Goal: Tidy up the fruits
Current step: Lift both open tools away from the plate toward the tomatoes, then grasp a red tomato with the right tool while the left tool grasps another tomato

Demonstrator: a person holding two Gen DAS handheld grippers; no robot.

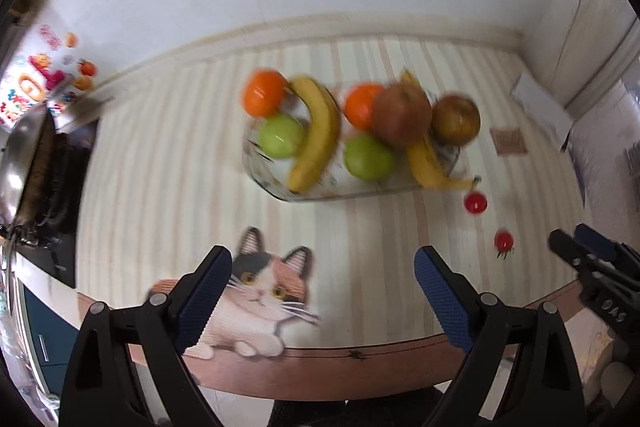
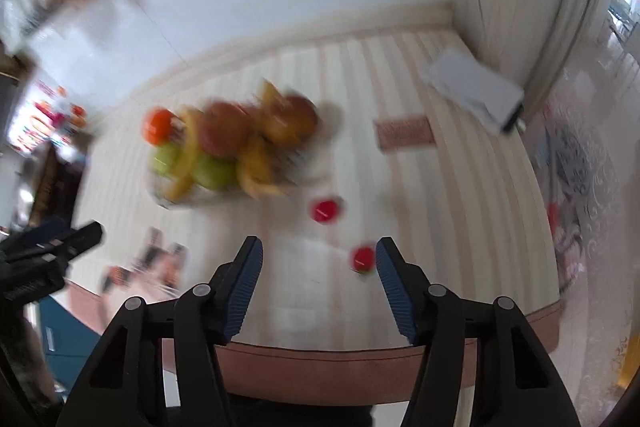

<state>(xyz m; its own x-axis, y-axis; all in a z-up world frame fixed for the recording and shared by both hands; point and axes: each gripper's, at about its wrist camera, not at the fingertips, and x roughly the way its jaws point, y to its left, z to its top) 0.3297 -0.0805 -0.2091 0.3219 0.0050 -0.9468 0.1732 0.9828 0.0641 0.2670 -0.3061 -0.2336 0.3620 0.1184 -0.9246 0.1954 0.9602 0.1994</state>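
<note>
A: where's the fruit vs the grippers?
B: glass tray (image 1: 280,193) of fruit sits well ahead. Near red fruit (image 2: 363,258) is just beside the right gripper (image 2: 318,283) fingertip. Both gape, left gripper (image 1: 322,291) too, holding nothing.

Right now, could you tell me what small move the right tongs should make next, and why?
Probably ease the right tongs a little rightward and down over the nearer small red fruit. It lies loose on the table, outside the glass dish, close by one pad, with nothing gripped.
</note>
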